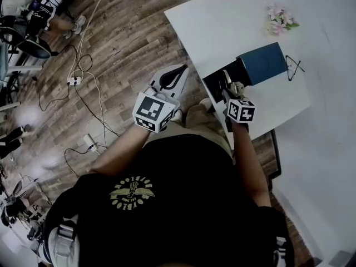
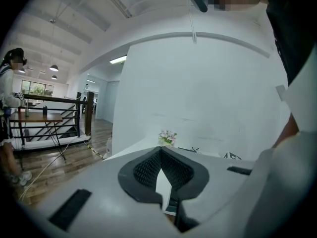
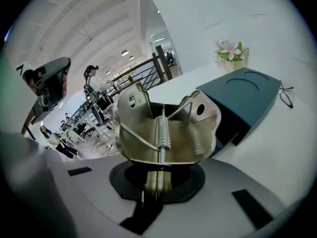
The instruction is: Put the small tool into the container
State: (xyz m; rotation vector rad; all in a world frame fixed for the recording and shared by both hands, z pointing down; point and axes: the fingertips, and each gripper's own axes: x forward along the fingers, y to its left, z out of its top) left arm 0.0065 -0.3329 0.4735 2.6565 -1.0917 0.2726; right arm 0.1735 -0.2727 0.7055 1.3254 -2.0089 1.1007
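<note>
The small tool (image 3: 166, 133) (a metal spring clip) is not yet in the container (image 3: 242, 98): it hangs at the near edge of the open box on the counter (image 1: 222, 21), so lowering and release remain. The right gripper (image 3: 158, 185) has its jaws almost closed on the clip's handle; the left gripper (image 2: 162, 155), at the near left, seems empty, its jaws meeting at the tips

I see the container (image 1: 214, 85) open on the side toward me, with its teal lid (image 1: 264, 63) blocking the far side. Glasses (image 1: 293, 68) lie just right of the lid and flowers (image 1: 281, 20) stand well beyond. The table (image 1: 222, 21) to the left leaves bare passing room.
</note>
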